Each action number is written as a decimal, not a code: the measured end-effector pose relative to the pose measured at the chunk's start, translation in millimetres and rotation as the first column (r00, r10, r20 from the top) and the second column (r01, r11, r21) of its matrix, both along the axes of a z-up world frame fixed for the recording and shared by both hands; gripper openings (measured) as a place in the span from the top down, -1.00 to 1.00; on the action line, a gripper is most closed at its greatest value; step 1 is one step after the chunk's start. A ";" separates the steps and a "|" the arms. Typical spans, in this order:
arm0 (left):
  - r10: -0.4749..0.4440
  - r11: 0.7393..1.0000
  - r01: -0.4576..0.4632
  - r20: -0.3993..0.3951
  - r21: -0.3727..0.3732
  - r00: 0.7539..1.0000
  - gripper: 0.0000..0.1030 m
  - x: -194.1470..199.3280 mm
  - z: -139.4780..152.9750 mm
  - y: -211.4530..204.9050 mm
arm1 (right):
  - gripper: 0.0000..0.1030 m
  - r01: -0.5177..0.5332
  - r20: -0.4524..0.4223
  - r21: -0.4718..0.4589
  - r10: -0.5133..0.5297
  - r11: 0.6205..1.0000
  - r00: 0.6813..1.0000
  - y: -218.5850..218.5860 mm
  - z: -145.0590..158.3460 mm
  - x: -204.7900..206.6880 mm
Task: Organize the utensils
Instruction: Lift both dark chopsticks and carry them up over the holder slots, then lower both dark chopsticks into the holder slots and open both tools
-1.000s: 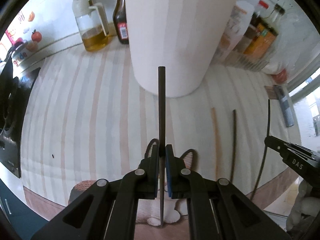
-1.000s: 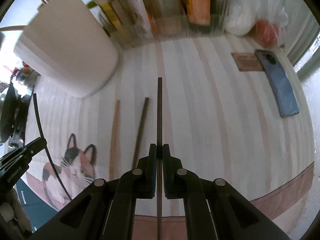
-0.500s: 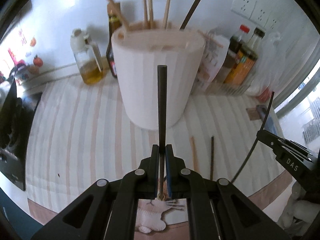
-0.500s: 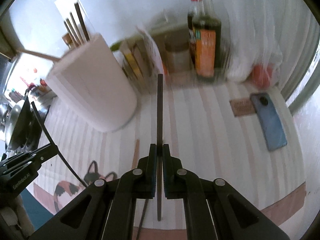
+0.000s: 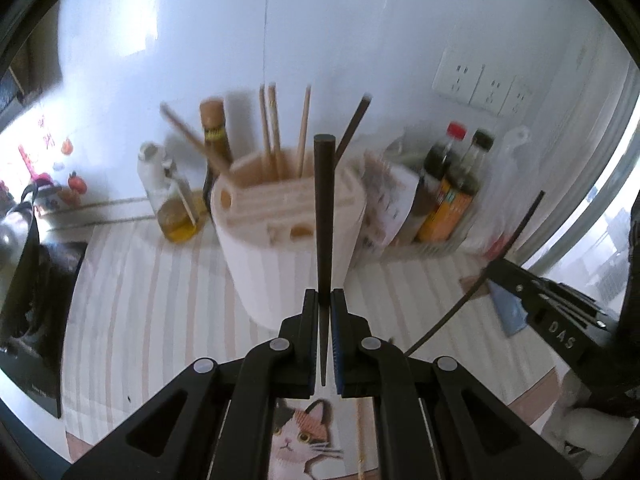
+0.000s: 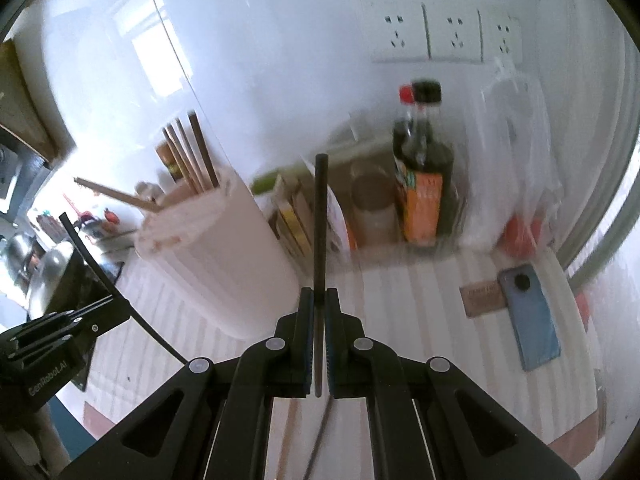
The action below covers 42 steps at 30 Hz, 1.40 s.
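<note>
Left gripper (image 5: pixel 325 310) jaws clamped on dark chopstick (image 5: pixel 322 216), stick upright, thick end up, raised above counter (image 5: pixel 160 304) in front of white holder (image 5: pixel 288 240). Right gripper (image 6: pixel 319 308) jaws clamped on second dark chopstick (image 6: pixel 320 224), also upright, lifted off counter, holder to its left. Holder near back edge of counter, several chopsticks (image 5: pixel 272 128) standing in it. Two loose chopsticks (image 6: pixel 316 444) lie on counter near front edge, below right gripper. Sauce bottles (image 5: pixel 448 188) right of holder along back edge. Phone (image 6: pixel 534 316) toward right edge.
</note>
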<state>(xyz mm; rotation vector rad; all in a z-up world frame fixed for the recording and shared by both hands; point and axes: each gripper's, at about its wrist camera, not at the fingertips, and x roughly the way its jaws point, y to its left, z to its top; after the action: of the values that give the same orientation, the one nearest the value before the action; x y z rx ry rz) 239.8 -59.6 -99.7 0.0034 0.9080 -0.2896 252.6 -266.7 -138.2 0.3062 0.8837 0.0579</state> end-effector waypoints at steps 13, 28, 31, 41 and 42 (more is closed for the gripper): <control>0.018 0.996 -0.004 0.169 -0.085 0.986 0.93 38.0 105.9 5.7 | 0.91 -0.051 0.173 0.020 0.047 0.998 0.984 3.8 102.9 36.5; 0.104 0.994 -0.105 0.192 -0.005 0.976 0.93 129.3 121.4 32.9 | 0.90 -0.096 0.292 -0.013 0.095 0.995 0.952 34.6 170.9 126.2; 0.113 0.994 -0.114 0.148 -0.005 0.982 0.93 142.9 105.2 36.6 | 0.90 -0.114 0.267 -0.019 0.115 0.993 0.957 45.6 161.2 148.0; 0.128 0.992 -0.128 0.021 -0.009 0.992 0.92 170.1 58.5 41.9 | 0.90 -0.173 0.133 -0.005 0.173 0.985 0.976 71.0 102.8 190.1; 0.128 0.992 -0.128 0.013 -0.014 0.992 0.92 171.4 56.3 42.6 | 0.90 -0.180 0.120 -0.002 0.178 0.984 0.977 72.4 98.1 192.3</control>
<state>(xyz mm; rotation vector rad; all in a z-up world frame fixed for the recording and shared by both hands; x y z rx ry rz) 411.2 -17.1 -43.4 -0.0643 0.8885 -0.1761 445.0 -194.3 -40.1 0.2283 0.7898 0.2451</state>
